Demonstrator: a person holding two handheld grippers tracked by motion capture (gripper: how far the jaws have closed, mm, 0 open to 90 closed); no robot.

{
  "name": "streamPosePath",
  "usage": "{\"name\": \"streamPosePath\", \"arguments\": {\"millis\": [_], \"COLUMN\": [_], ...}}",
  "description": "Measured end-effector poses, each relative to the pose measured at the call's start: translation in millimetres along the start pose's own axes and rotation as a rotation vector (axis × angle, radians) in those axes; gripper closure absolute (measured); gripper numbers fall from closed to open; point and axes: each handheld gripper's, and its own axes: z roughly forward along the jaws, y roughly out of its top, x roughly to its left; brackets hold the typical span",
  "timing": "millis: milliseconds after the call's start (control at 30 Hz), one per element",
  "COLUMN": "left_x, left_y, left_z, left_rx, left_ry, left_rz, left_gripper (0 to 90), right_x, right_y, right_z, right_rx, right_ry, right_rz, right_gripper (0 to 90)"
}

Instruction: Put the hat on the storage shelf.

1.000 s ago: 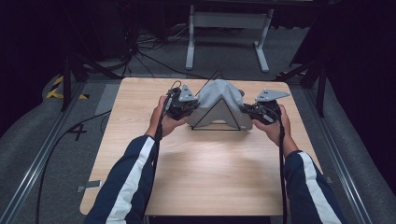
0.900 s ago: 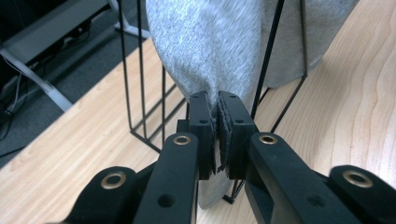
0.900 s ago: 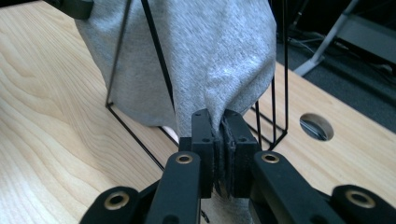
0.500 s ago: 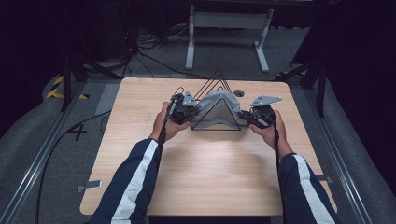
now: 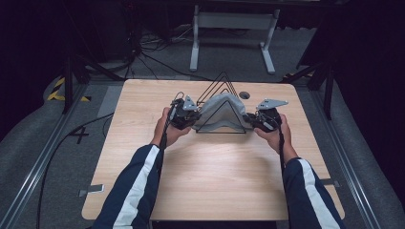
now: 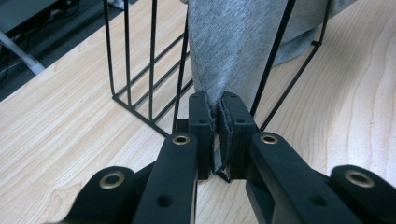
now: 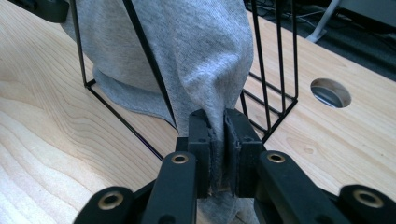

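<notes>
Standing at a pale wood-grain table [image 5: 215, 176] on grey carpet, you face a dark room with cables and a white metal stand [image 5: 231, 28] beyond the far edge. Your left gripper [image 5: 184, 114] sits left of centre, its black jaws pressed together on a fold of soft grey knit cloth [image 6: 233, 42]. That cloth drapes over a black wire rack [image 5: 220, 107] of triangular frames, standing on the middle of the table, thin rods welded to a rectangular base. Your right gripper [image 5: 262, 119] pinches the cloth's other end the same way, jaws closed on the fabric. A round hole [image 7: 330, 92] cuts the tabletop just beyond the rack.
</notes>
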Motion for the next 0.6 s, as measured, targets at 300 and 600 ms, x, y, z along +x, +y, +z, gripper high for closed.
{"name": "streamPosePath", "arguments": {"millis": [300,600], "left_x": [4.9,2.1], "left_y": [-4.0,-8.7], "left_z": [-22.0,-51.0], "left_rx": [-0.004,0.008], "left_ry": [0.022,0.025], "left_rz": [0.019,0.072], "left_gripper": [84.0,83.7], "right_x": [0.8,6.3], "right_y": [4.1,10.8], "right_z": [-16.4,-34.0], "right_rx": [-0.02,-0.013], "right_ry": [-0.013,-0.027], "right_rz": [-0.009,-0.044], "right_gripper": [76.9,74.7]}}
